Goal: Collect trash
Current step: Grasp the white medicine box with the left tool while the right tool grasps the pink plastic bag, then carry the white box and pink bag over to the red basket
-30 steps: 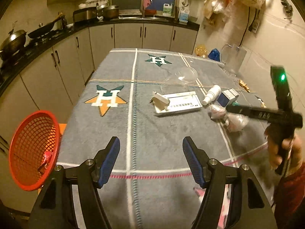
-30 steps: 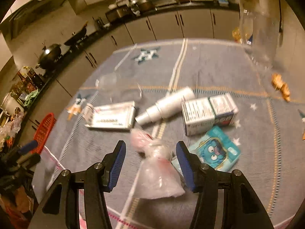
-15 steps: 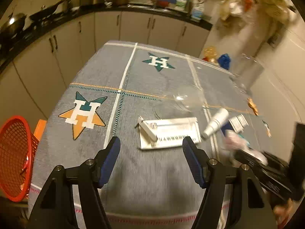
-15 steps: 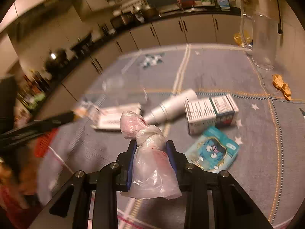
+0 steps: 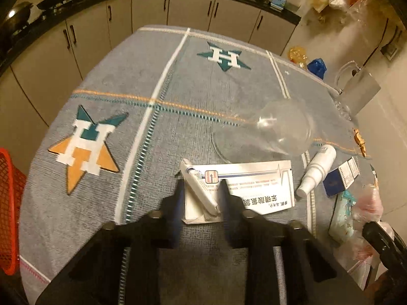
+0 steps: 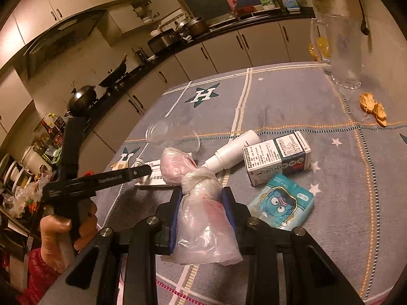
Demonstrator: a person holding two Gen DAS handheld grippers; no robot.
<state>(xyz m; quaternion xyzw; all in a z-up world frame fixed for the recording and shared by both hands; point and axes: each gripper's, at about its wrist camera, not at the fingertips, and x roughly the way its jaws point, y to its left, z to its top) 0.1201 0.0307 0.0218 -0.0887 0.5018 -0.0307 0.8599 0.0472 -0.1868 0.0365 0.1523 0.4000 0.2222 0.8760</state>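
Right claw [image 6: 202, 198] — clamped on a knotted clear plastic bag [image 6: 203, 218] with pinkish contents. The bag sits between the blue pads, knot and bulging top poking out ahead of the fingertips, loose end sagging back toward the camera. It looks lifted clear of the grey cloth with star-and-H motifs [image 6: 267, 106] that covers the counter.

Left claw [image 5: 199, 193] — jaws closing around the near end of a flat white carton [image 5: 244, 188] with printed text and a blue line; a small white tube [image 5: 197, 186] lies slantwise on that end, between the fingers. Motion blur on the fingers; cannot tell whether the pads press on the carton yet. In the right wrist view the left tool reaches in from the left, a hand [image 6: 58, 231] and red sleeve [image 6: 38, 272] behind it.

Other things on the cloth:
- clear plastic cup [image 5: 279, 132] on its side, just beyond the carton
- white bottle [image 5: 316, 169] lying down, right of the carton
- small dark-blue and white box [image 6: 277, 158], beside the bottle
- light-blue tissue pack with a cartoon face [image 6: 282, 207], near the box
- glass pitcher [image 6: 340, 50], upright at the far right edge
- brown scraps [image 6: 374, 109], near the pitcher

Red mesh basket [image 5: 10, 211] — off the counter's left edge, lower down.
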